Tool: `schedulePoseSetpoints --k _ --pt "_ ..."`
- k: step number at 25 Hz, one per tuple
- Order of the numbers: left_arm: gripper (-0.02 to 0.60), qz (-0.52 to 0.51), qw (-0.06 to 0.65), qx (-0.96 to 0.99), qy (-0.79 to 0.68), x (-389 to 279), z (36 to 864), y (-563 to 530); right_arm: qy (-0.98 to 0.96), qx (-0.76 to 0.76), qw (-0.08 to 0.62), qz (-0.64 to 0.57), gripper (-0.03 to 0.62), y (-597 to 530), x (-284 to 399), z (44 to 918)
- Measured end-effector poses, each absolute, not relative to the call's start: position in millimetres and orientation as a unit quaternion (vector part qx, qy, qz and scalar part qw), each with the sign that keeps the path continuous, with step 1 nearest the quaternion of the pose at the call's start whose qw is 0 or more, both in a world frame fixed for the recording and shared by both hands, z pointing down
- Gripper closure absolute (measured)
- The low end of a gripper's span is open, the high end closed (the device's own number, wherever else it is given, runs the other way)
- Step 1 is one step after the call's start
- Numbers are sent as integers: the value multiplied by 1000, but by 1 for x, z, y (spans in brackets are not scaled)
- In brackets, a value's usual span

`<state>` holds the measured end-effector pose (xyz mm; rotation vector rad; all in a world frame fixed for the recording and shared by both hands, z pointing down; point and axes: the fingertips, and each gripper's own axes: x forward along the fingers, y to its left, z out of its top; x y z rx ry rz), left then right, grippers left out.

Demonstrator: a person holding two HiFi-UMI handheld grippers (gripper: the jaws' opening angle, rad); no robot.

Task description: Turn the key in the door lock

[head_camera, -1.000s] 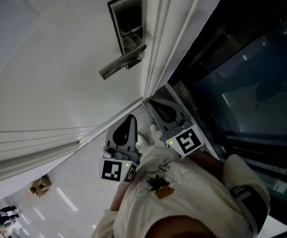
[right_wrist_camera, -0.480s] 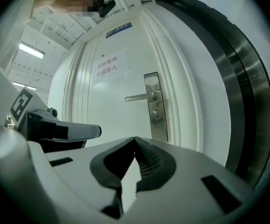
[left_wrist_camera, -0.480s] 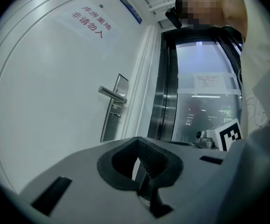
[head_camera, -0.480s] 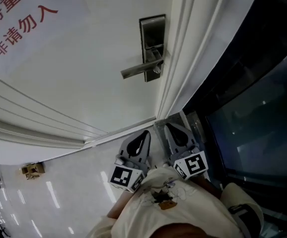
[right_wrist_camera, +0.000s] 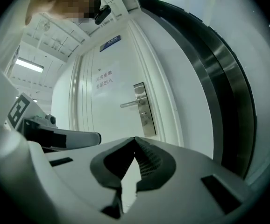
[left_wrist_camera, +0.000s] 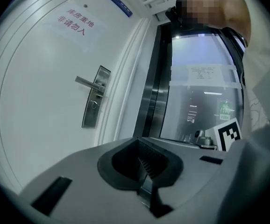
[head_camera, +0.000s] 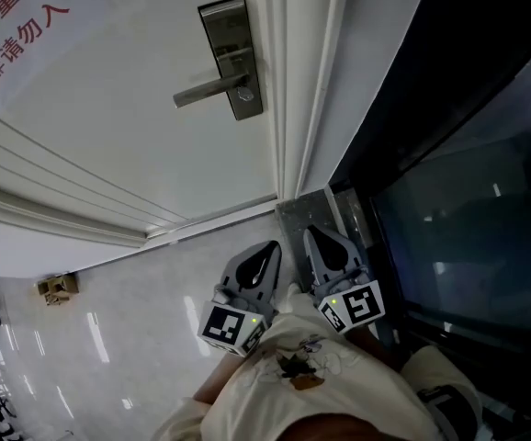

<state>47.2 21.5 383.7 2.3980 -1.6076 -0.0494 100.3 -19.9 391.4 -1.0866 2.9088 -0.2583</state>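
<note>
Door lock (head_camera: 231, 58) is a tall brushed-metal plate on the white door (head_camera: 128, 163), right at the edge next to the door frame (head_camera: 288, 90). The lever handle (head_camera: 206, 90) sticks out away from the frame, and the keyhole (head_camera: 244, 93) is just below the lever's pivot. It's too small to tell if a key's actually in there. Both your grippers are well apart from it, held side by side close in front of your shirt (head_camera: 293, 384) with their tips toward the door. Your left gripper (head_camera: 267, 251) has its jaws pressed together with nothing between them; the left gripper view shows the ribbed pads meeting in a line. Your right gripper (head_camera: 317, 242) is the same deal, jaws together and empty, and the right gripper view has the lock plate sitting just above the tips, far off. Red lettering (head_camera: 17, 21) sits higher up the door, dark glass (head_camera: 468, 209) is on the other side of the frame, and there's glossy floor (head_camera: 128, 310) below.
</note>
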Motion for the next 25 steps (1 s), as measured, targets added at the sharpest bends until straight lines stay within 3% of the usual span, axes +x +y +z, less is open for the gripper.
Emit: schedulePoseSetpoints --k 6,25 --pt "578 -11 123 835 -536 59 377 37 929 -360 17 -80 588 -3 112 386" --pt "578 -29 89 841 -533 31 358 71 946 -320 8 -56 588 34 64 370"
